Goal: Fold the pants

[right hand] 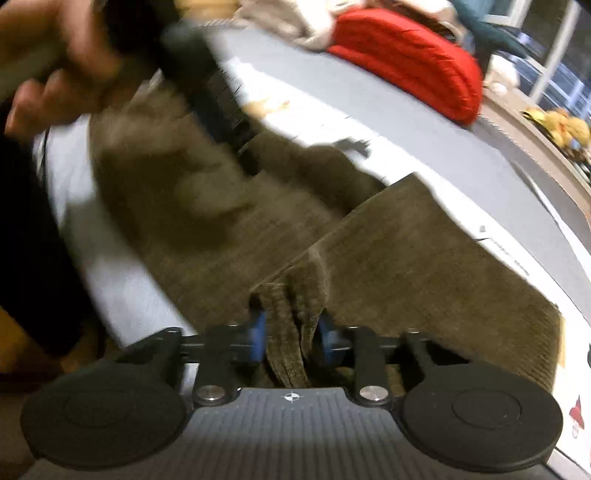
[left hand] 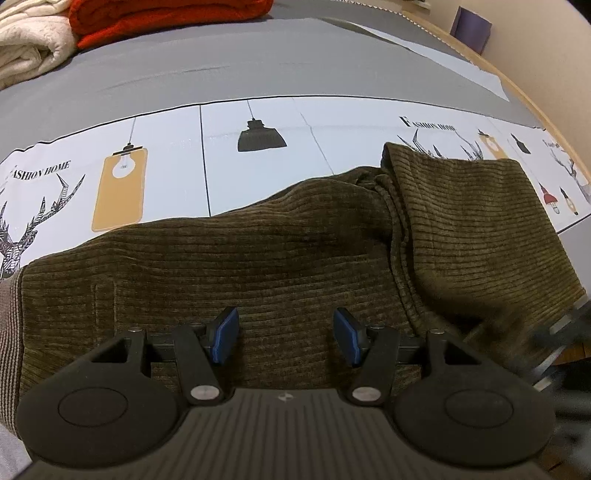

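Olive-brown corduroy pants [left hand: 280,258] lie across a printed bed sheet [left hand: 166,155], with one leg folded over at the right [left hand: 476,229]. My left gripper [left hand: 286,332] is open and empty, its blue pads just above the pants' middle. My right gripper [right hand: 290,338] is shut on a bunched fold of the pants [right hand: 291,332] near the bed's front edge. In the right wrist view the pants [right hand: 406,266] stretch away, and the left gripper with the person's hand [right hand: 74,70] is blurred at the upper left.
A red folded blanket [left hand: 166,18] and a cream one [left hand: 29,48] lie at the far side of the grey bed cover [left hand: 258,66]. A wooden bed edge [left hand: 517,85] runs at the right. The red blanket also shows in the right wrist view [right hand: 413,59].
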{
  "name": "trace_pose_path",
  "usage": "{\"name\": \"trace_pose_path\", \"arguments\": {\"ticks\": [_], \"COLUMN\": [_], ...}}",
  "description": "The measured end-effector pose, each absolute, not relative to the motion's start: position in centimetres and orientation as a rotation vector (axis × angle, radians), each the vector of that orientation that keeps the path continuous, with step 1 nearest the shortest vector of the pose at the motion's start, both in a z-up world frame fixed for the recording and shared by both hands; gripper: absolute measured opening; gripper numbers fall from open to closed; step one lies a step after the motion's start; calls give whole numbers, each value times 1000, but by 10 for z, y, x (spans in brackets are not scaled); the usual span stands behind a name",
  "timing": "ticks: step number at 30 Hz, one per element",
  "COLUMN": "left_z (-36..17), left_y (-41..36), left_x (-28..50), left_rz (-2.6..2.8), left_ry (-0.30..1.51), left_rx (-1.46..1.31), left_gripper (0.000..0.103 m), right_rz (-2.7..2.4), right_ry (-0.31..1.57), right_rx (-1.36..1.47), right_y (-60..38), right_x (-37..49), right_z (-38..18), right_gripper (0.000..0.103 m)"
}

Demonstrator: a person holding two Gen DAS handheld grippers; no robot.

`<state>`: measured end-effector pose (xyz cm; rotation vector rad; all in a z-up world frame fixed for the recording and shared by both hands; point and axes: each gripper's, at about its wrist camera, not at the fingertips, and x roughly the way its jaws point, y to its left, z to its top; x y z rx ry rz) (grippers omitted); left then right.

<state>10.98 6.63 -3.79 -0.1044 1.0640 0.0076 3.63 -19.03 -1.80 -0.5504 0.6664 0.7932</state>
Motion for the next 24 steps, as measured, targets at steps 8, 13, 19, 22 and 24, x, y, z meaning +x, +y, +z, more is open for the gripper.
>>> {"name": "trace_pose_path", "arguments": {"ticks": [8, 13, 19, 22, 24], "left_z": [-31, -27, -18, -20, -26], "left_y": [69, 63, 31, 4, -16], "left_x": [109, 112, 115, 111, 106], "left_rz": [2, -20, -261, -413, -493], "left_ry": [1043, 1021, 970, 993, 1030], "left_rx": [-127, -161, -210, -159, -79], "left_gripper": [62, 62, 53, 49, 48], "right_rz": [842, 849, 594, 315, 125], "right_ry": [566, 717, 700, 793, 895], "right_rx": [-465, -618, -176, -18, 41], "right_y": [-206, -190, -275, -329, -364], "right_x": [10, 7, 56, 88, 103], "right_z": [23, -23, 37, 27, 7], "right_gripper": [26, 30, 66, 66, 66]}}
